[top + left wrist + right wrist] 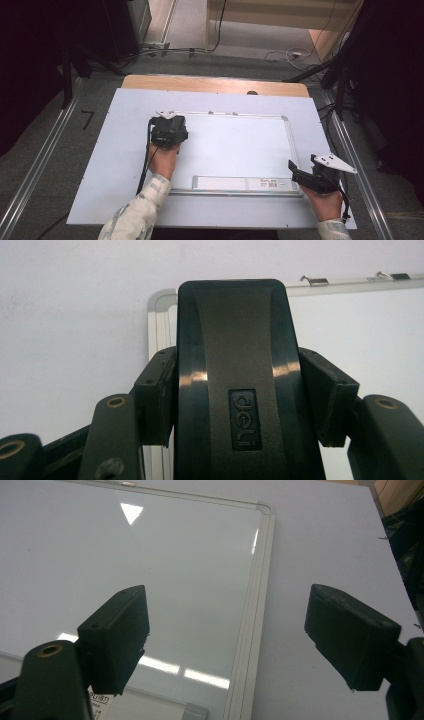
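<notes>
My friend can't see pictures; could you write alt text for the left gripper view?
Two black jaws clamp a black whiteboard eraser with a "deli" label, held over the near corner of a whiteboard. The board lies flat on a pale table cover.

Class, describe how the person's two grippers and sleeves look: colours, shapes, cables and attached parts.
Both grippers are black. The left gripper trails a black cable along the forearm; the right gripper also carries a cable. Each bears a grey three-cornered plate. The jaws are blocky and dark, with brass-ringed holes. The sleeves are light and patterned.
</notes>
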Tool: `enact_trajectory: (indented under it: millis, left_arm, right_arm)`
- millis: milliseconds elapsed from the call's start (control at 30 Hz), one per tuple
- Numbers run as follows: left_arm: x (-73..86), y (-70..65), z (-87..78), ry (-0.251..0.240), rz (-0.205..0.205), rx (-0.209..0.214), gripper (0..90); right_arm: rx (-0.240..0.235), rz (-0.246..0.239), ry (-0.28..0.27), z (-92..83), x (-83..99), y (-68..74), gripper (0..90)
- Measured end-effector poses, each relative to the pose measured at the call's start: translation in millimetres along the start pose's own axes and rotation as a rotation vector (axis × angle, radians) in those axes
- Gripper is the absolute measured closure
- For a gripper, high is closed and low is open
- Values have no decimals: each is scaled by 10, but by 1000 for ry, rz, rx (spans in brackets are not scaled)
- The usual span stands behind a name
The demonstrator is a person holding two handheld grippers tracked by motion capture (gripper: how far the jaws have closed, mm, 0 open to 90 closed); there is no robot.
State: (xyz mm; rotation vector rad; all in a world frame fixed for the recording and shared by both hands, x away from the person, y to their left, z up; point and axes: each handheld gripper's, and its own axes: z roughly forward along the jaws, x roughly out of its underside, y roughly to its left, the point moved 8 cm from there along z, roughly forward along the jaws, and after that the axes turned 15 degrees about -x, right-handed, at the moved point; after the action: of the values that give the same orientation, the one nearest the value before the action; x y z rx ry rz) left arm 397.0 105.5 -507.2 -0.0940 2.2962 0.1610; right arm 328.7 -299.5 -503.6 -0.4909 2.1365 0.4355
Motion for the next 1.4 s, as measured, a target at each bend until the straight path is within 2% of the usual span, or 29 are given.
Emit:
enact_trajectory:
  millis: [133,233,433,567,633,700,933,1133,1200,1400]
  left_arm:
    - [131,18,-137,-19,5,-17,403]
    - [233,30,-235,-17,-6,-4,403]
    - [406,62,-320,-14,-7,-24,403]
    - [529,55,-364,-2,-9,-23,403]
    - [580,39,-371,6,-2,-21,404]
    - [609,44,-371,6,1,-37,403]
    - [711,71,-375,20,-41,-50,403]
    - [845,56,-296,52,-30,-59,403]
    - [843,43,-298,43,-22,-76,402]
    - [847,30,-292,34,-38,-106,398]
  right_arm:
    - [-1,0,-2,-7,-2,4,166]
    - [0,-2,-4,-16,-4,-1,167]
    - [-2,0,-9,-18,-17,16,166]
    - [-5,-3,-8,-9,-24,36,166]
    - [-5,-3,-7,-7,-24,39,166]
    - [-4,-3,-7,-7,-26,38,166]
    - [0,1,-8,-13,-23,32,166]
    - [0,0,-6,-13,-20,37,166]
    - [-1,-1,-6,-11,-20,35,166]
    - [0,-3,-5,-4,-18,31,166]
